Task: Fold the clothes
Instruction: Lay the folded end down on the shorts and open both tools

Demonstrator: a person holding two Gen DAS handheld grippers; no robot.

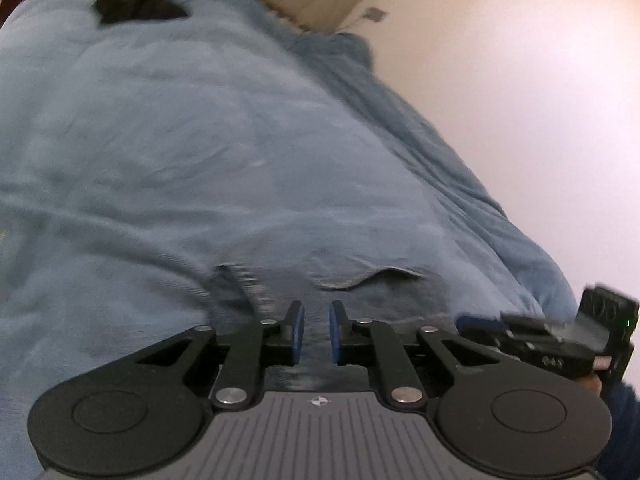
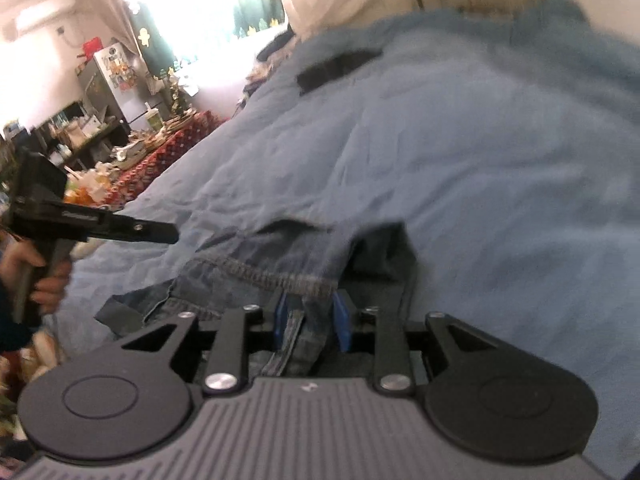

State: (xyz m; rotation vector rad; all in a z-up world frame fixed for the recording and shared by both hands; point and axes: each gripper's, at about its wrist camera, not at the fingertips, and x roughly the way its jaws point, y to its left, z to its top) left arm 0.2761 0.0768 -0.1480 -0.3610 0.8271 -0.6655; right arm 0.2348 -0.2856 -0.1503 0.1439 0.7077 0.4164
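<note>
- At far left of the right wrist view, a hand (image 2: 38, 276) holds the left gripper (image 1: 316, 330), its pads nearly together with cloth between them.
- Centre: blue denim garment (image 2: 400, 152) spread across the bed.
- Rightward, right gripper (image 2: 310, 322) pinches its stitched hem (image 2: 260, 274).

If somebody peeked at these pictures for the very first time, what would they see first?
A big blue garment fills nearly everything, spread wide with a dark neck opening at its far end. Close up, the right tool pinches a stitched hem between its blue pads, and the left tool sits at the near edge. Off to the left in the right view is a bright window above a cluttered table.
</note>
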